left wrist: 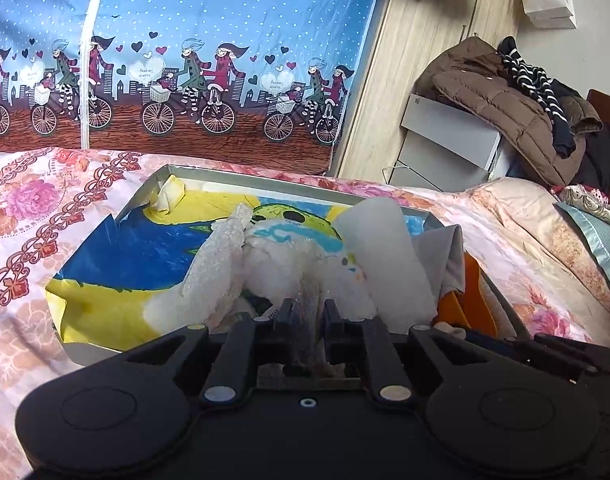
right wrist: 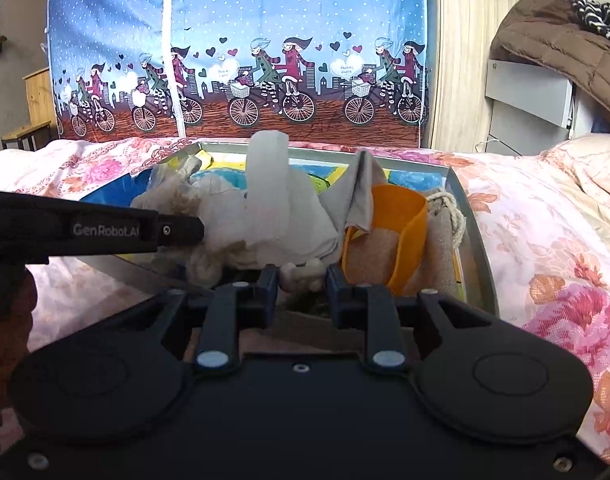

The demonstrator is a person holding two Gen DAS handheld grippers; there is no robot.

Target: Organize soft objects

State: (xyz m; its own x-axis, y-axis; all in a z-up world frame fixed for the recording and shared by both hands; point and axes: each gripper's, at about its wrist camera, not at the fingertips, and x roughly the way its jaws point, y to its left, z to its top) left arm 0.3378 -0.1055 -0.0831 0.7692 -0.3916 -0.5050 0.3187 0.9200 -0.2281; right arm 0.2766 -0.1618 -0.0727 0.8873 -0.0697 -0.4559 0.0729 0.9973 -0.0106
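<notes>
A: Cloths and wadding [right wrist: 265, 216] lay heaped in the grey tray [right wrist: 471, 216] on the bed [right wrist: 545, 220] — why both grippers there?

B: Sorting, likely. The left gripper [left wrist: 308, 308] pinched crinkly clear film; the right gripper [right wrist: 301, 276] clamped a pale lump.

A: Surroundings?

B: Floral bedding, a bicycle-print curtain [left wrist: 185, 60] behind, coats [left wrist: 505, 104] piled on a cabinet.

Both my pictures are bright with soft daylight and look a bit blue. Straight lines bend near the edges, and the corners go dark. My black claw [left wrist: 308, 308] sits dark and shadowy below. The far room looks slightly fuzzy
</notes>
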